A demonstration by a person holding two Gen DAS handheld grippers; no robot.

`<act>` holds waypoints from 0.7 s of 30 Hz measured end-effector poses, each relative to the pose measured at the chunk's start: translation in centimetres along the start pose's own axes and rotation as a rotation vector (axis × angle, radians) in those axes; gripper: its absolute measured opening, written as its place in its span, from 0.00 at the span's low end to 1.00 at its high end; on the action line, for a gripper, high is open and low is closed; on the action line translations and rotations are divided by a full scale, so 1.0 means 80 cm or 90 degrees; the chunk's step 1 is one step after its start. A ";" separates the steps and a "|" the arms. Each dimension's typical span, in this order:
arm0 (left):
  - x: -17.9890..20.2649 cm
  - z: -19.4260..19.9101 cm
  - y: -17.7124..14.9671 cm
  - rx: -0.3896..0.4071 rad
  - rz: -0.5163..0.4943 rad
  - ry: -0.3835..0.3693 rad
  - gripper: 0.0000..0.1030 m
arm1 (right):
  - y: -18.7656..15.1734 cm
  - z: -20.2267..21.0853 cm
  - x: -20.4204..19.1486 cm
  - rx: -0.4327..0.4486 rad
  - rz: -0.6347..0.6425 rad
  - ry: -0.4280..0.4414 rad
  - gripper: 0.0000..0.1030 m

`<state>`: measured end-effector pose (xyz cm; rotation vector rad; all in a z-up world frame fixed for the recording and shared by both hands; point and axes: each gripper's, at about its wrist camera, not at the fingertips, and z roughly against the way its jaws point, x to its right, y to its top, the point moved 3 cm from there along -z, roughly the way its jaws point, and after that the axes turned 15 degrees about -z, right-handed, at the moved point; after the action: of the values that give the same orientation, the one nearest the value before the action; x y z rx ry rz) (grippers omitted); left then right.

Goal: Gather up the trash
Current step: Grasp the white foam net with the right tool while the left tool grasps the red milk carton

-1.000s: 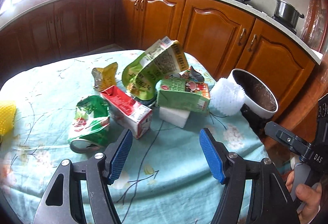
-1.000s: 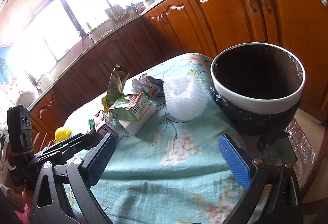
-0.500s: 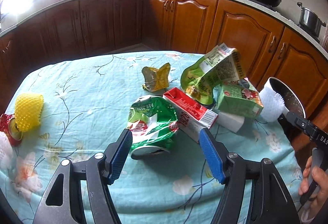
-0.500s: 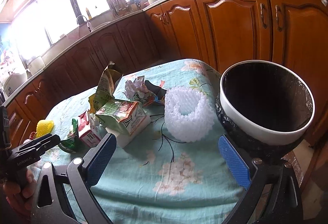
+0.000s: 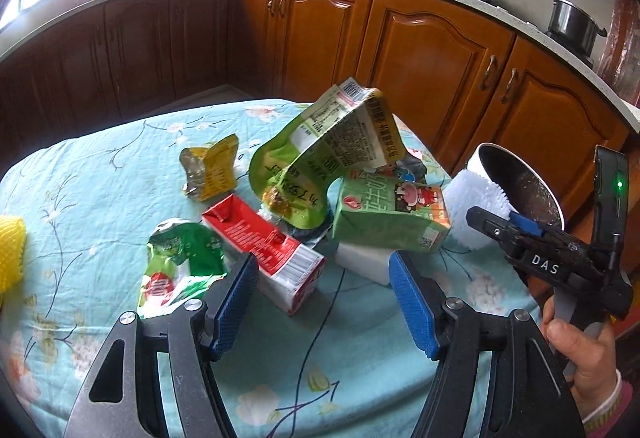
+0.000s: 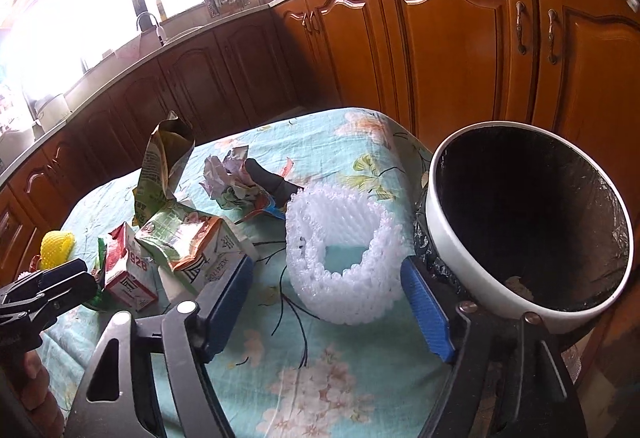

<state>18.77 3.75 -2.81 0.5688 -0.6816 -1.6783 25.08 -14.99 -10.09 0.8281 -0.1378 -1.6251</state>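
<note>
Our right hand-held gripper (image 6: 326, 302) is closing its blue pads around the white foam fruit net (image 6: 344, 250), which sits between them on the counter (image 6: 320, 378) covered in a pale blue floral cloth; the pads do not yet press it, so we count it as not held. The net is soft and springy, so we judge it could squash and slip out, or the right pad (image 6: 426, 312) could knock the white round bin with a black liner (image 6: 532, 222) that stands just beside the net. The bin seems to hang off the counter's edge, and a nudge might tip it. Our left hand-held gripper (image 5: 322, 304) stands apart and empty, low over the cloth, with the red and white drink carton (image 5: 266, 252) just ahead of its left pad. Nearby rest the crumpled green wrapper (image 5: 180, 266) and the green carton (image 5: 390, 211) under a tall green pouch (image 5: 324, 153); a careless push there could topple the heap or snag the cloth.
</note>
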 end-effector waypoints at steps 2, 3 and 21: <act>0.006 -0.012 0.008 -0.004 -0.003 -0.007 0.65 | 0.001 -0.006 0.003 -0.005 0.002 -0.006 0.39; 0.007 -0.018 0.012 -0.006 -0.003 -0.011 0.65 | 0.001 -0.009 0.004 -0.009 0.002 -0.007 0.29; -0.026 -0.022 -0.038 -0.025 0.069 0.037 0.68 | -0.010 0.049 -0.006 0.009 -0.034 0.083 0.20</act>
<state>18.33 6.04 -6.18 0.5418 -0.6262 -1.5651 22.12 -15.72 -7.42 0.9531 -0.0354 -1.6160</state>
